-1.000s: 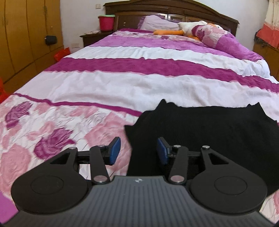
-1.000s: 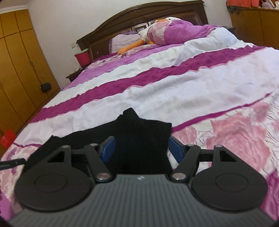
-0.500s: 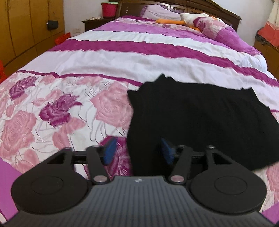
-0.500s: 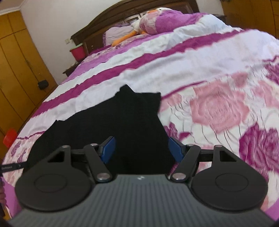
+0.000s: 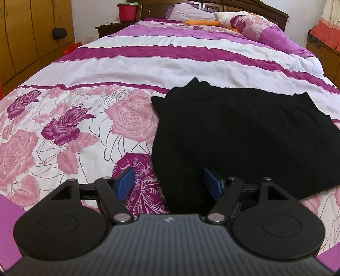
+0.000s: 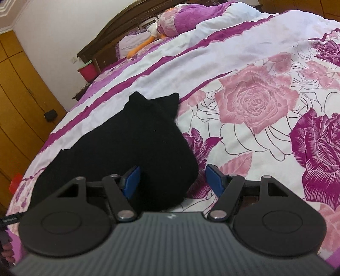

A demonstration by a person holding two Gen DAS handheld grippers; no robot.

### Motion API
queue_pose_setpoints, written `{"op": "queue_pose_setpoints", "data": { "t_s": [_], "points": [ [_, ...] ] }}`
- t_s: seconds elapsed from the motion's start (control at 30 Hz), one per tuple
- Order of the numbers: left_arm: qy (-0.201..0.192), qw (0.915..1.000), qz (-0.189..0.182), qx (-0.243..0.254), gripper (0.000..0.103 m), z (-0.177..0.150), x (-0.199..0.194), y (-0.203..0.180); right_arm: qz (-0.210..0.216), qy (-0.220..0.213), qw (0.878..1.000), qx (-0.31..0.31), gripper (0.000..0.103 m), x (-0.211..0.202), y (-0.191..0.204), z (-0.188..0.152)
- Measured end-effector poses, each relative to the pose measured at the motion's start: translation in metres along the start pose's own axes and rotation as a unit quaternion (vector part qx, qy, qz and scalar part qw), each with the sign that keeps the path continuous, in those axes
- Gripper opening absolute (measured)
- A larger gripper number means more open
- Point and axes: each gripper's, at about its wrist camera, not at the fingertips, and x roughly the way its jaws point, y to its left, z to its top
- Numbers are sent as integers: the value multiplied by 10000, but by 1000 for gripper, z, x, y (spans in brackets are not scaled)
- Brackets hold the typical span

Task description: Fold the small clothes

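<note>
Now black garment (image 5: 244,135) flat on floral bedspread (image 5: 63,131), both claws spread

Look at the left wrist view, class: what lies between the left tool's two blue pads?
Between the left tool pads lie the near corner of the black garment and a strip of rose-patterned bedspread, seen in the left wrist view.

Black garment (image 5: 244,135): matt knit cloth, fine fuzzy nap, lint specks. Bedspread (image 5: 89,118) under it: printed cloth, faint sheen, quilted rose outlines near garment, crinkled stripes beyond. Left gripper (image 5: 167,183): matt black plastic arms, ribbed grey body, smooth blue pads (image 5: 125,182), shiny metal pivot pins. Right gripper (image 6: 173,181): same finishes. Headboard (image 6: 110,38) beyond garment: dark polished wood. Wardrobe (image 5: 23,38) left of garment: glossy orange-brown wood. Bucket (image 5: 127,11): smooth red plastic.
</note>
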Motion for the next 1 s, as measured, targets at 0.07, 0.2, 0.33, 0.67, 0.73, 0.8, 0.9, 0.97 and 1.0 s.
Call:
{"op": "queue_pose_setpoints", "data": {
  "t_s": [0.07,0.2,0.33,0.67,0.73,0.8,0.9,0.97,1.0],
  "points": [
    [11,10000,-5,-12,77,0,1,1,16,-11,10000,18,70,0,-1,-1],
    [70,10000,22,-47,77,2,1,1,77,-3,10000,31,70,1,-4,-2],
    [115,9999,38,-71,77,3,2,0,150,6,9999,72,70,1,-7,-3],
    [158,9998,18,-108,78,4,3,1,763,2,9949,655,72,8,-8,2],
    [158,9998,15,-109,78,4,3,1,816,-55,9938,749,72,15,-7,0],
    [157,9998,17,-104,78,4,3,1,853,-160,9926,851,72,20,-6,-2],
    [163,9998,16,-93,78,4,3,2,907,-296,9904,999,72,24,-5,-4],
    [168,9998,13,-93,78,4,3,2,935,-369,9892,1067,71,26,-5,-3],
    [168,9998,14,-94,78,4,3,2,931,-388,9891,1075,71,27,-5,-4]
  ]
}}
